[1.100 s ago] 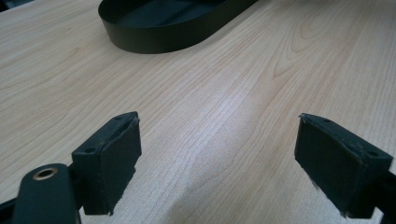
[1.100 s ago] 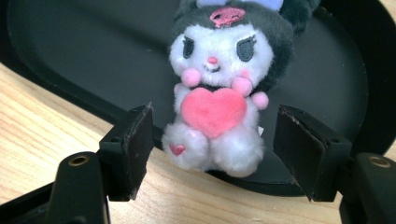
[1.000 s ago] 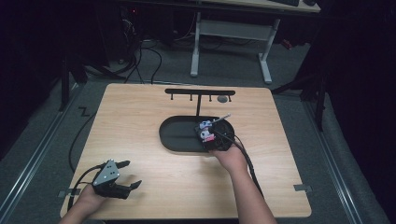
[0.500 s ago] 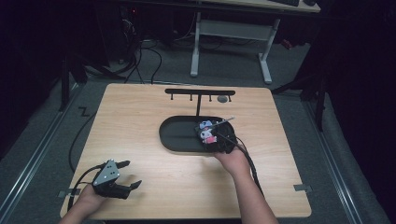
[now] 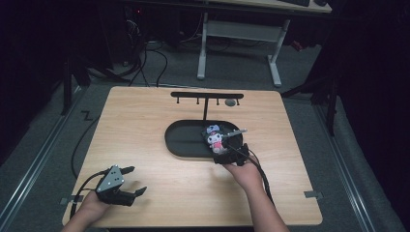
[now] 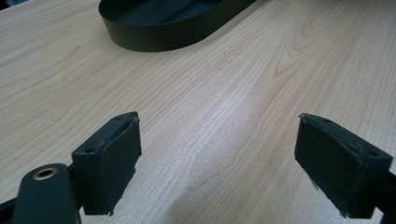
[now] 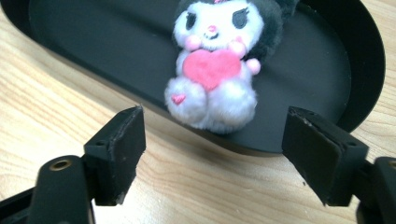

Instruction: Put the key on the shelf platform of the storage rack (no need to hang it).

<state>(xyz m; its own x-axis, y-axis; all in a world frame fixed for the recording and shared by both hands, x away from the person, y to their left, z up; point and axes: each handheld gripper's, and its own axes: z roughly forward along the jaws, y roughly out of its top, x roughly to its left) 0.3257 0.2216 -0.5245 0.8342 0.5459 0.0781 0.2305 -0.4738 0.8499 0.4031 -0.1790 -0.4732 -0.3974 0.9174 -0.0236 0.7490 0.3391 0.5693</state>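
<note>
Plush toy [image 5: 214, 140], small, white and dark with a pink heart on the belly, lying at the right end of the black oval tray [image 5: 181, 145] on the wooden table [image 5: 145, 121] in the high view. Right gripper [image 5: 227, 152] just behind the toy at the tray's near rim, jaws apart, not closed on anything as far as visible from above. Left gripper [image 5: 133, 181] resting near the front left corner of the table, well apart from the tray, jaws spread and empty. Black rack with small hooks [image 5: 207, 96] standing behind the tray. In the left gripper view, both black pads [image 6: 112, 158] wide apart over bare wood, nothing between them, tray wall [image 6: 154, 42] far ahead. In the right gripper view, toy [image 7: 215, 65] lying face up inside the tray against the near rim [image 7: 261, 147], just ahead of the wide-open gripper [image 7: 212, 156], pads not touching the toy. Probably very light and soft, squashing easily under the pads, not fragile and hardly slippery thanks to the fluffy surface. Best hold likely across the round lower body, beside the heart, with a moderate squeeze; head and ears less sure, likely to bend and slip away.
</note>
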